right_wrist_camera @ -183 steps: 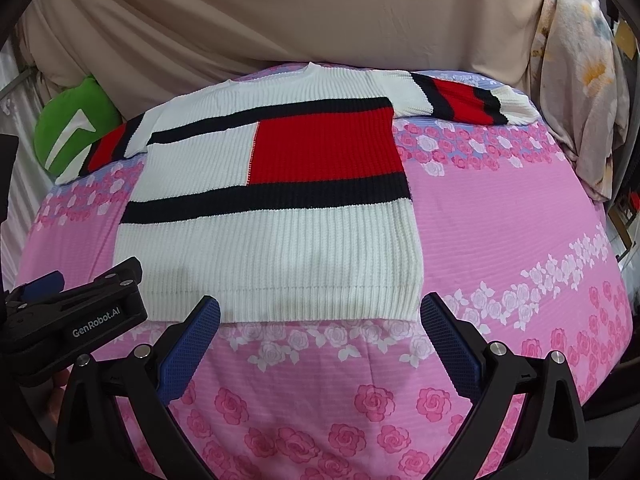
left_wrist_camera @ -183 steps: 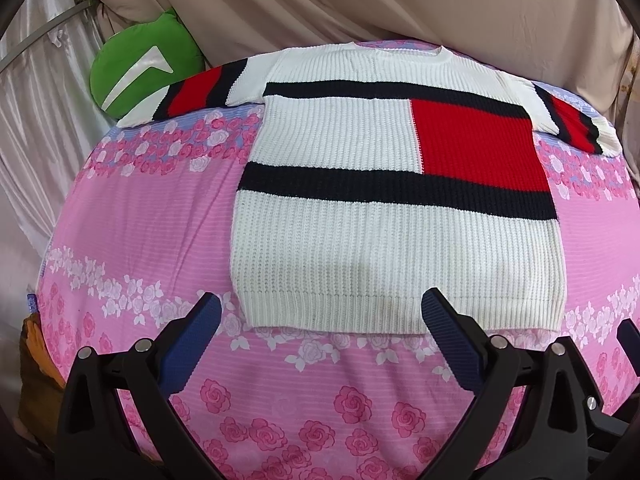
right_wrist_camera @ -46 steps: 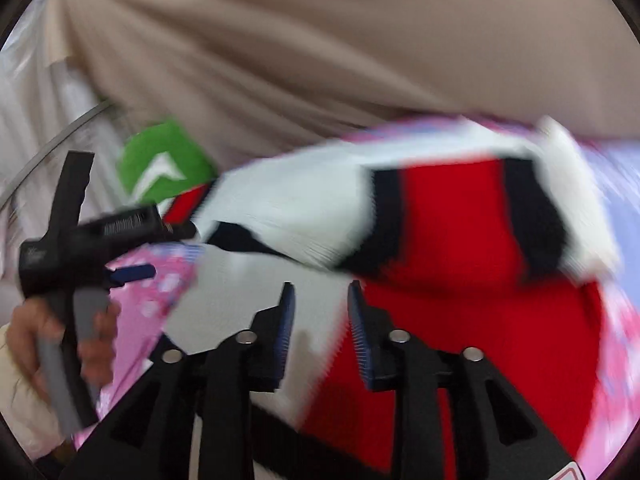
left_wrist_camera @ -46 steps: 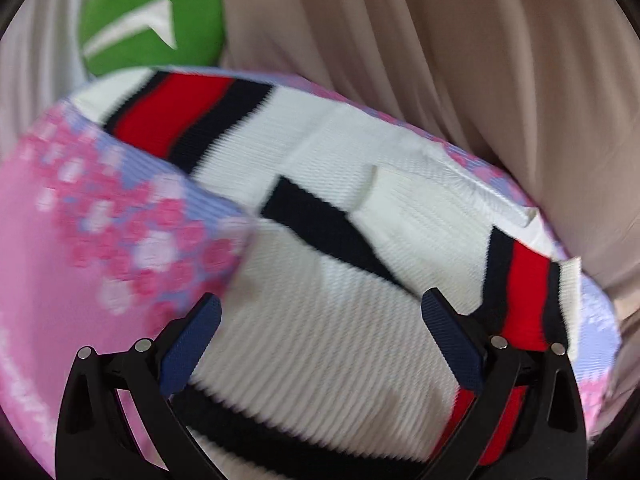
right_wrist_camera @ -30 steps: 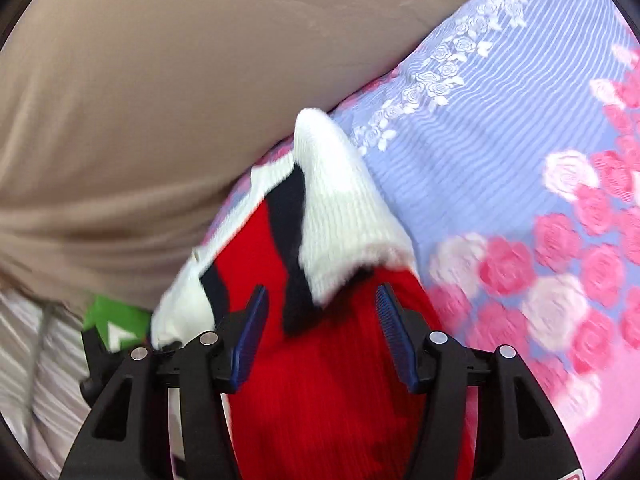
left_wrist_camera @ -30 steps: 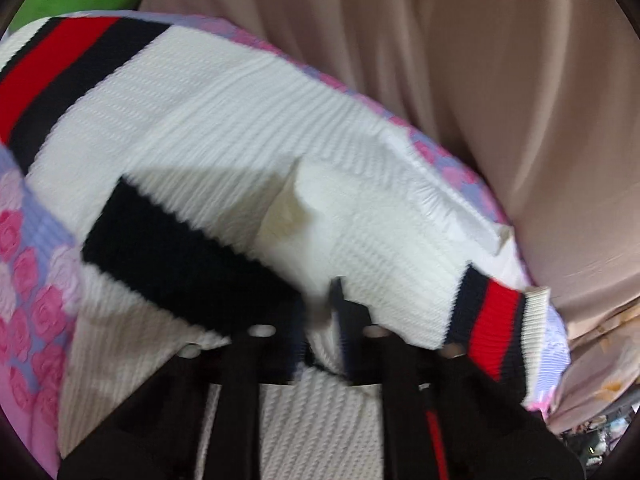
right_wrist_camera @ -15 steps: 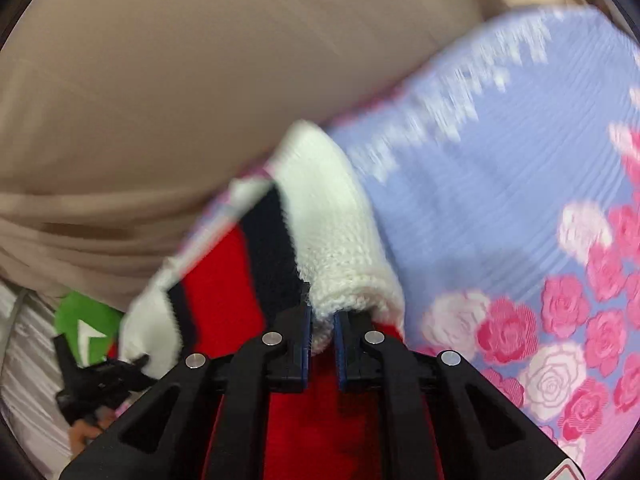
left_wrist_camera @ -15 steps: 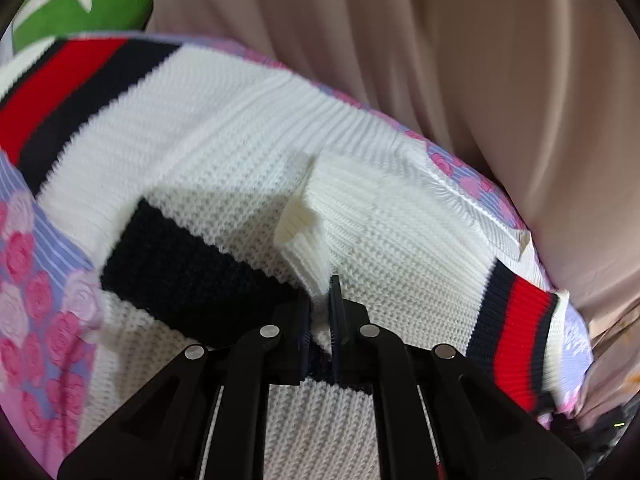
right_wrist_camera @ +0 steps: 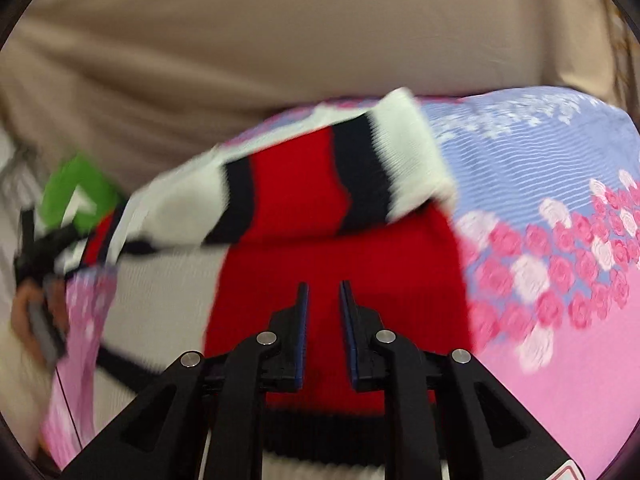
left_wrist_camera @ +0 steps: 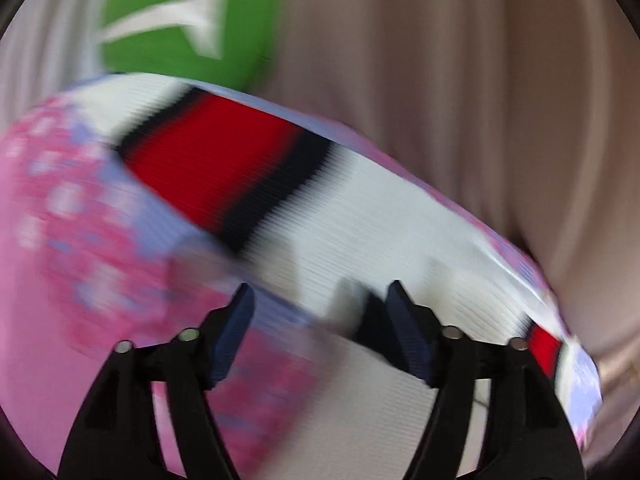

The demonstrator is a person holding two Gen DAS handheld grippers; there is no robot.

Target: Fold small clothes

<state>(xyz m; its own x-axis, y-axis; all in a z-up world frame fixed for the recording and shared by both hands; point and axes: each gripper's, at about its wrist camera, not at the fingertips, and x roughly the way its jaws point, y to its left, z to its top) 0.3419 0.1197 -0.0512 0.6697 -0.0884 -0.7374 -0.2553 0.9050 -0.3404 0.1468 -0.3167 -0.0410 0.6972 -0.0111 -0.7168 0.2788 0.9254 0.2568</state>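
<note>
Between the right gripper's [right_wrist_camera: 323, 330] blades: nothing. The gap is narrow, the jaws are opening, and only the sweater's [right_wrist_camera: 340, 276] red chest block sits under them, not pinched.

Just past the tips, toward the bed's far edge, the right sleeve [right_wrist_camera: 328, 184] lies folded in across the chest. Its long axis runs crosswise to the blades; the white cuff points at the far right side of the bedsheet [right_wrist_camera: 560, 208], the shoulder end runs off left.

Left gripper [left_wrist_camera: 320, 332]: jaws wide and opening, nothing between the pads. Bedsheet shows under one blade, sweater body under the other, so it straddles the sweater's left side edge.

Ahead and up-left of those tips, the left sleeve [left_wrist_camera: 224, 168] is stretched flat, long axis diagonal toward the far left corner of the bed, cuff end near the green cushion [left_wrist_camera: 180, 20]. Not folded in yet.

Judgement: the left sleeve is the next job and the left gripper is the nearer one. It should go for the cuff end, which lies forward-left of the blades, then bring it right across the chest.

Both views are motion-blurred, so exact contact is hard to call.

The person's hand [right_wrist_camera: 30, 312] holding the left gripper shows at the left edge of the right view.
</note>
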